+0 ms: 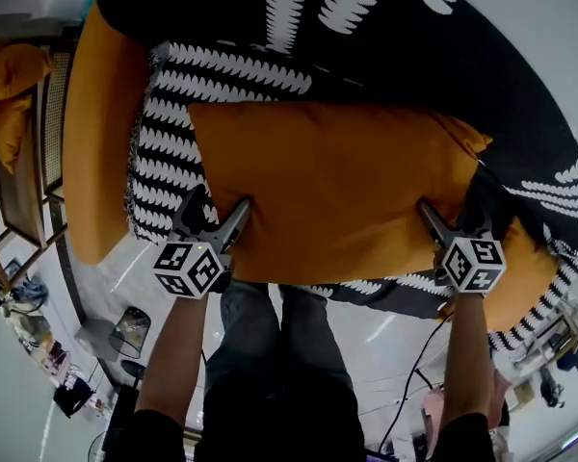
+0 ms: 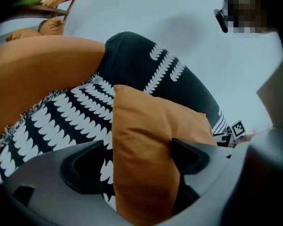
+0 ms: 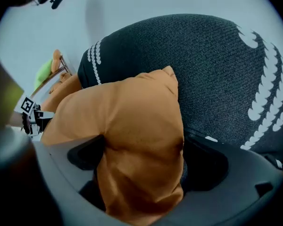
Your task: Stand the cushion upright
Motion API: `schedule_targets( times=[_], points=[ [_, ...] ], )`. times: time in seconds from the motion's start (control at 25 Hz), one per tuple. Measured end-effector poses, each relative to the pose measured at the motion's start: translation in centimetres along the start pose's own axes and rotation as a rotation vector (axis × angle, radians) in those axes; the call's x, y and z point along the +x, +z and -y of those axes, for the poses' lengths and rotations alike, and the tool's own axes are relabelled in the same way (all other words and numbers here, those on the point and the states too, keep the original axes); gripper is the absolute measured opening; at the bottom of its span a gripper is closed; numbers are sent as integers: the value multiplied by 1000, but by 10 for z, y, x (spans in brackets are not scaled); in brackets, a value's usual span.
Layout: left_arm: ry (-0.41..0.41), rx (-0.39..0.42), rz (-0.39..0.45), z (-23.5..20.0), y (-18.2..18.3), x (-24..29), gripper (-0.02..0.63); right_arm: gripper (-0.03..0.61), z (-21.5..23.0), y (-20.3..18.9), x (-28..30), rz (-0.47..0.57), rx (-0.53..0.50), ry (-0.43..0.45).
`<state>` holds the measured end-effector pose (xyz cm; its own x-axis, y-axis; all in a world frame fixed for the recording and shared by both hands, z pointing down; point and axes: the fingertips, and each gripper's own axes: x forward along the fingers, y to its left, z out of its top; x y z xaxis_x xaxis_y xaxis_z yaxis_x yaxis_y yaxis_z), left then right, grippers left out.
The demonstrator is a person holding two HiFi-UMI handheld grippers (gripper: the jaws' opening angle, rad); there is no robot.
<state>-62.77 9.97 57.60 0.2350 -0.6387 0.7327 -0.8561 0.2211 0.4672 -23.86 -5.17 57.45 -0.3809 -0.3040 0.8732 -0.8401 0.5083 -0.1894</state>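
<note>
- Found the orange cushion on the black-and-white patterned throw, its near edge between both grippers.
- Saw in its own view the left gripper jaws wide apart, with the cushion touching one jaw only.
- Saw the right gripper jaws at their widest, loosely filled by a cushion corner.
- Got from the head view alone the pale glossy floor and a wooden chair.
- Noted square markers on the left gripper's cube.

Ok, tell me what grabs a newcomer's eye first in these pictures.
The big orange cushion in the middle, resting on a black-and-white patterned throw. Next, the left gripper and right gripper at its near edge, each with open jaws straddling a corner.
</note>
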Motion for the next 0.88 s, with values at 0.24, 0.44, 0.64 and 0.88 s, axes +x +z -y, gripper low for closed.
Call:
schedule_targets(
  times=[0.24, 0.44, 0.64, 0.88],
  points=[
    [-93, -98, -10, 4, -5, 13, 453, 518, 0, -5, 17, -30, 73, 63],
    [-134, -147, -15, 6, -7, 22, 448, 515, -6, -6, 21, 33, 79, 31],
    [-180, -138, -30, 15, -3, 18, 334, 378, -24, -2, 11, 35, 51, 34],
    [-214, -74, 6, 35, 5, -2, 250, 235, -41, -2, -17, 81, 29, -15]
  ],
)
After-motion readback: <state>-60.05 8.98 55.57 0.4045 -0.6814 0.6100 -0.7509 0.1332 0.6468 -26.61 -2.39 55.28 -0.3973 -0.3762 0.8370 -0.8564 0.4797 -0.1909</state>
